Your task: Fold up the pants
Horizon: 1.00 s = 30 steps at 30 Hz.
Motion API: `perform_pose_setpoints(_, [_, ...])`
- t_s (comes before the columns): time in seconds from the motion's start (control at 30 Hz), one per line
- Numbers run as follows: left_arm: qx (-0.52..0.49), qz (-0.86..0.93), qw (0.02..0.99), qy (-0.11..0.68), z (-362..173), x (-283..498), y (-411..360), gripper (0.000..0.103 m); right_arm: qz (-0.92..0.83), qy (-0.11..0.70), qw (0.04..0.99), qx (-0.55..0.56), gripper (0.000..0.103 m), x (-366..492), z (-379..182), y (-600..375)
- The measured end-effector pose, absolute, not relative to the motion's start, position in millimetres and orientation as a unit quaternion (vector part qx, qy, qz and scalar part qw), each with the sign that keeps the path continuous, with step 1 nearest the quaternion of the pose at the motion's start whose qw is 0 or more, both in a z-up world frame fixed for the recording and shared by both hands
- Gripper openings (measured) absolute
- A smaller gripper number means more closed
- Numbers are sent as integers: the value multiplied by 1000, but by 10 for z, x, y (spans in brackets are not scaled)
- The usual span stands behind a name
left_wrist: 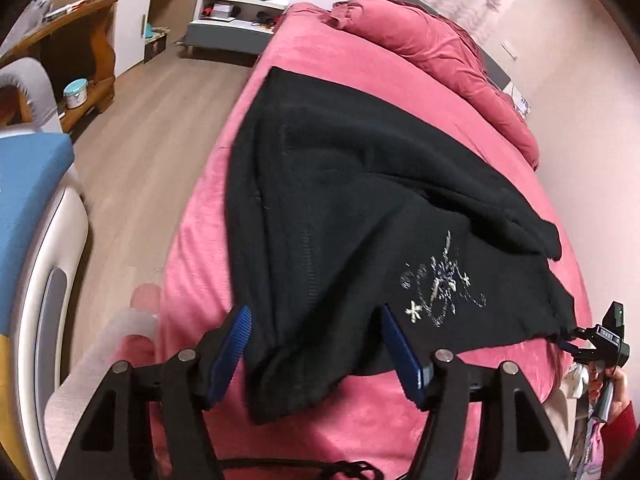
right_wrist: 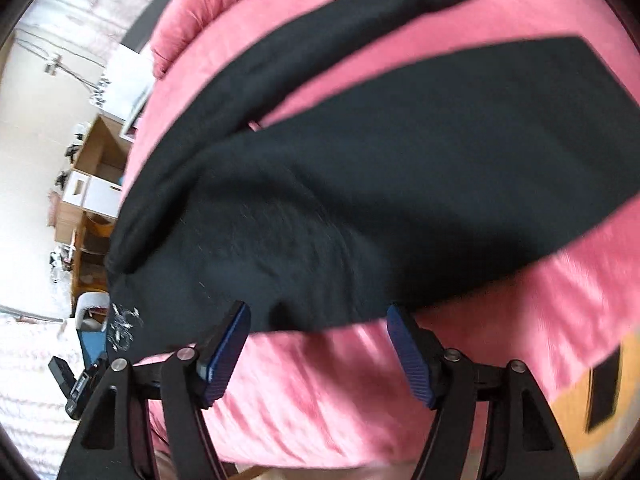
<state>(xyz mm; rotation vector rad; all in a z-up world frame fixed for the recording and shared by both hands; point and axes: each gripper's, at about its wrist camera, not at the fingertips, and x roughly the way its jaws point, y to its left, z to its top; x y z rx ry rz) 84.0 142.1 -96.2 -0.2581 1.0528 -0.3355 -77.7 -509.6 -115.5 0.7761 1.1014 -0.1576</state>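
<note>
Gaping wide, the left gripper (left_wrist: 316, 354) and right gripper (right_wrist: 318, 354) straddle the black pants (left_wrist: 340, 200) waistband on the pink bed (left_wrist: 352, 420), gripping nothing

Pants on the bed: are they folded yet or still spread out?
Spread out, not yet folded. The black pants lie on the pink bed with both legs splayed apart, pink showing between them.

The pants (left_wrist: 340, 208) lie on the bed (left_wrist: 320, 420), waist end nearest the left gripper (left_wrist: 316, 354), legs toward the pillow (left_wrist: 440, 60); the right gripper (left_wrist: 592, 344) is at their right corner.
</note>
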Motion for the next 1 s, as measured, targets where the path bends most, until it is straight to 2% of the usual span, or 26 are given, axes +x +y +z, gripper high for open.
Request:
perform_pose_setpoints(0.1, [-157,-190,817,521,-1082,806,1339,68,-108,498,765,393,71,-870,-1289,-5225])
perform_pose_setpoints(0.2, [-156,-164,829,511,-1102,753,1283,62,-137,460,764,431,71,-919,-1346,-5356])
perform_pose_setpoints(0.23, [-150,-164,834,505,-1091,743,1254,34,-142,448,764,441,71,-920,-1359,-5379])
perform_pose_setpoints(0.27, [-136,-170,835,505,-1086,746,1203,13,-148,435,767,449,71,-920,-1368,-5402])
perform_pose_setpoints(0.3, [-122,-170,836,507,-1085,749,1165,13,-157,425,770,450,65,-913,-1378,-5409])
perform_pose_setpoints(0.33, [-110,-171,840,503,-1060,738,1136,12,-167,420,774,443,54,-897,-1377,-5414])
perform_pose_setpoints(0.37, [-102,-174,844,497,-1016,716,1125,12,-169,423,777,434,13,-892,-1372,-5422])
perform_pose_setpoints(0.47, [-124,-175,848,485,-865,690,1261,11,-164,421,782,430,8,-927,-1297,-5472])
perform_pose_setpoints(0.63, [-143,-189,845,480,-593,573,1523,11,-164,411,791,424,7,-1207,-1025,-5528])
perform_pose_setpoints(0.77, [-103,-194,836,502,-696,553,1472,12,-153,441,792,394,8,-1192,-1074,-5563])
perform_pose_setpoints(0.83, [-100,-186,832,513,-807,580,1455,16,-149,452,793,380,13,-1092,-1147,-5545])
perform_pose_setpoints(0.87, [-103,-176,830,519,-838,607,1463,20,-149,456,791,381,16,-1059,-1171,-5540])
perform_pose_setpoints(0.9, [-115,-171,828,521,-847,622,1490,21,-145,455,790,385,29,-1043,-1173,-5547])
perform_pose_setpoints(0.97, [-130,-167,829,518,-834,595,1574,27,-134,442,796,392,47,-1084,-1116,-5570])
perform_pose_setpoints(1.0, [-138,-168,830,514,-792,586,1612,28,-130,437,801,388,49,-1115,-1057,-5582])
